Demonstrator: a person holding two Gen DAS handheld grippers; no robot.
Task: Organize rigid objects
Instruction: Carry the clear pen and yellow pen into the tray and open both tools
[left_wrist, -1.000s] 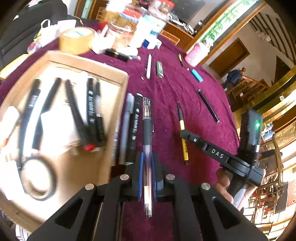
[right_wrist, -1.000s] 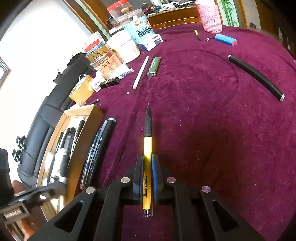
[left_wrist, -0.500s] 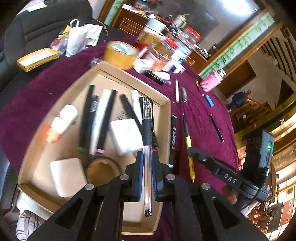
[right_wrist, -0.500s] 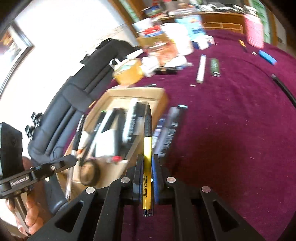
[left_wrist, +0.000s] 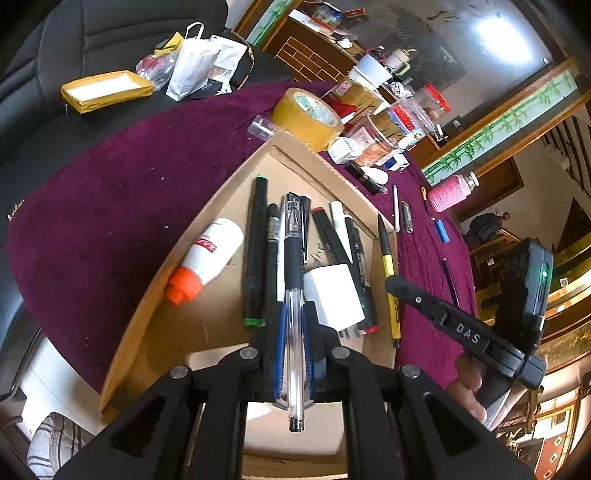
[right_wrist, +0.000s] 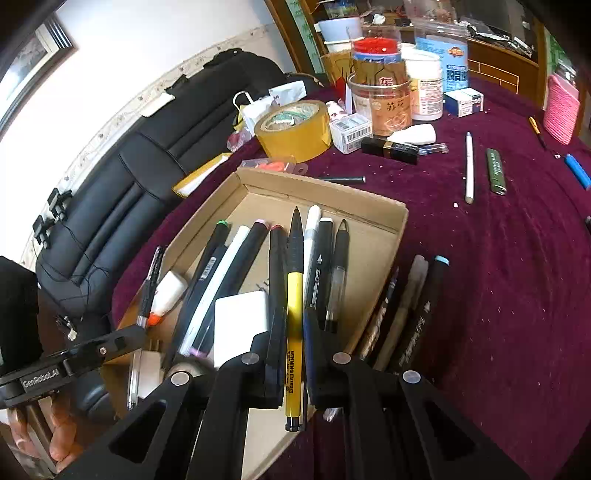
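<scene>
Pens (left_wrist: 294, 295) (right_wrist: 294, 314) sit clamped in both grippers' closed fingers (left_wrist: 281, 332) (right_wrist: 276, 332).

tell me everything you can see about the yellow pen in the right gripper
The yellow pen is a slim, plastic-looking pen with a yellow barrel, a black ribbed grip and tip section, and black print on a yellow label near its rear end. The right gripper is shut on its barrel, blue pads on either side. It lies along the gripper's line, tip pointing away, its black rear end sticking out behind the pads. It hangs over the cardboard tray of pens and markers, apparently not resting on them.
</scene>
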